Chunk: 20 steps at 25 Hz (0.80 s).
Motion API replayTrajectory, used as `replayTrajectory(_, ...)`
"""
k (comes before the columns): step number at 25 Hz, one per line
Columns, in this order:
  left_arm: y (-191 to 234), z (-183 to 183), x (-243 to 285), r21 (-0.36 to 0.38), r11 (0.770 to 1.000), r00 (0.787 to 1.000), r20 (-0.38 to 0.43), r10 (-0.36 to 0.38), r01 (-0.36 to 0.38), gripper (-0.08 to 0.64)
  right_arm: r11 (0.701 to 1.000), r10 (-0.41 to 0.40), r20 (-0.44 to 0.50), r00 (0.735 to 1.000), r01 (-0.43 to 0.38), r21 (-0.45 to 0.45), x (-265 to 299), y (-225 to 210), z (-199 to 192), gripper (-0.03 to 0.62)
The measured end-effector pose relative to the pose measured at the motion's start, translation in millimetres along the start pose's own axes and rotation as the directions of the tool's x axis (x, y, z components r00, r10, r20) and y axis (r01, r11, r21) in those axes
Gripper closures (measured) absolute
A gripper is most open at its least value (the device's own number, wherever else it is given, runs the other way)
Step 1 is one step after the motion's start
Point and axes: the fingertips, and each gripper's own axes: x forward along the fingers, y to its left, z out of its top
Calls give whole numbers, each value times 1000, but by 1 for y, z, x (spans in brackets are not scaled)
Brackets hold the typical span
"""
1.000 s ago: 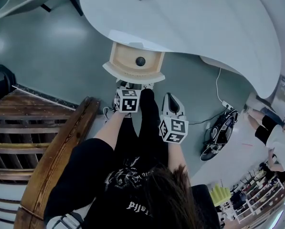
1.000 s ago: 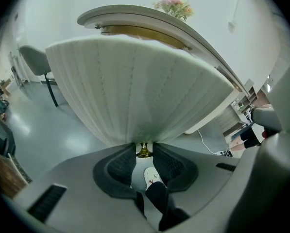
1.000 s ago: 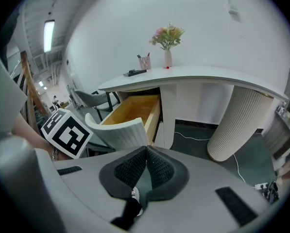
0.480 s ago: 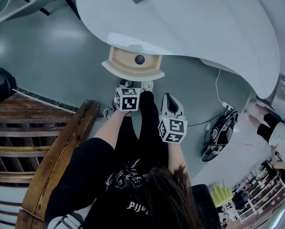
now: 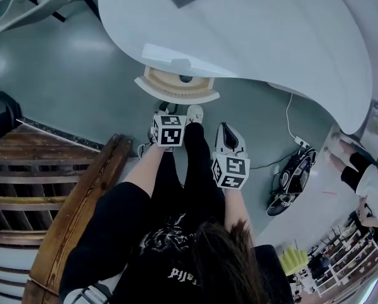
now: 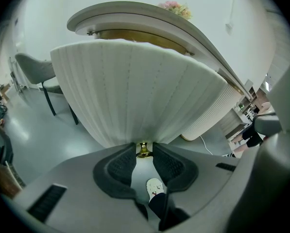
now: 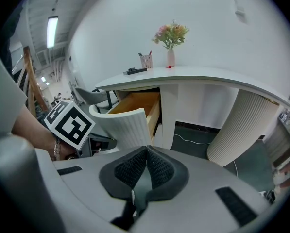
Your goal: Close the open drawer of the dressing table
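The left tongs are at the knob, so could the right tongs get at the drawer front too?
Probably yes: the drawer front stands clear ahead of the shut right tongs; the left tongs hold only the knob.

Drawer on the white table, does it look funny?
Yes. The drawer sticks partway out from under the tabletop, so its wooden inside shows. The left tongs are closed on its brass knob. Nothing looks spilled or broken.
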Motion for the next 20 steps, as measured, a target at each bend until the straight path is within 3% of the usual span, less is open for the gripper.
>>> replayTrajectory(20,3,27,15,22,1000,997,72,19,-21,442,999,-3,47,999,1,41,4,-10,15,566)
